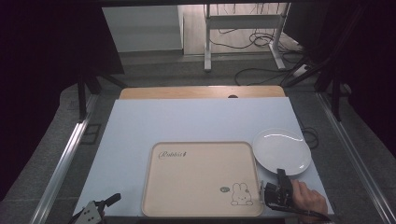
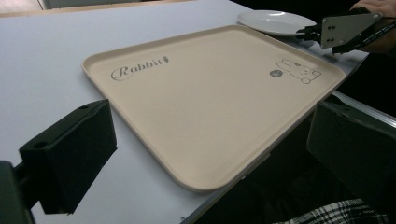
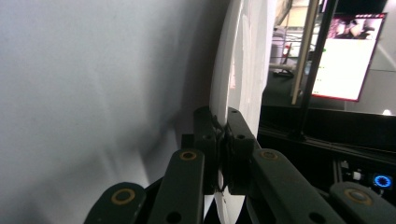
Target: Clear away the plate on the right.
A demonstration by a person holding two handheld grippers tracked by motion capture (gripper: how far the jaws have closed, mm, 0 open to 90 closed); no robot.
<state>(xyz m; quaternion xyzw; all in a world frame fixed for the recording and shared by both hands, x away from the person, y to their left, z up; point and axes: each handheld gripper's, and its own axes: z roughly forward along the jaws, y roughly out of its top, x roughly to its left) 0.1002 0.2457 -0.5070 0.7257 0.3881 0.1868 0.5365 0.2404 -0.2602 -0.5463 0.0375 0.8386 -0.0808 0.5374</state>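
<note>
The white plate (image 1: 282, 150) lies flat on the pale blue table (image 1: 196, 119), just off the tray's two o'clock corner, its near rim nipped between the jaws of the right gripper (image 1: 280, 175). In the right gripper view the two jaws are pressed together on the plate's (image 3: 240, 70) thin edge, with only a sliver of rim inside the bite.

That shallow hold is the worry, to my eye. Glazed rim, narrow pads: lift it by the six o'clock edge alone and the far side will likely sag, and the plate may pivot or slip out and clatter back down. It also sits near the table's three o'clock edge, so a sideways slip could send it off.

The beige tray (image 1: 201, 178) with the rabbit drawing (image 1: 241, 193) has a raised lip; dragging the plate across low could catch that lip and jolt the grip loose.

The left gripper (image 1: 100, 208) waits at the tray's seven o'clock corner, jaws spread wide and holding nothing; in its own view the tray (image 2: 210, 98) lies between them.
</note>
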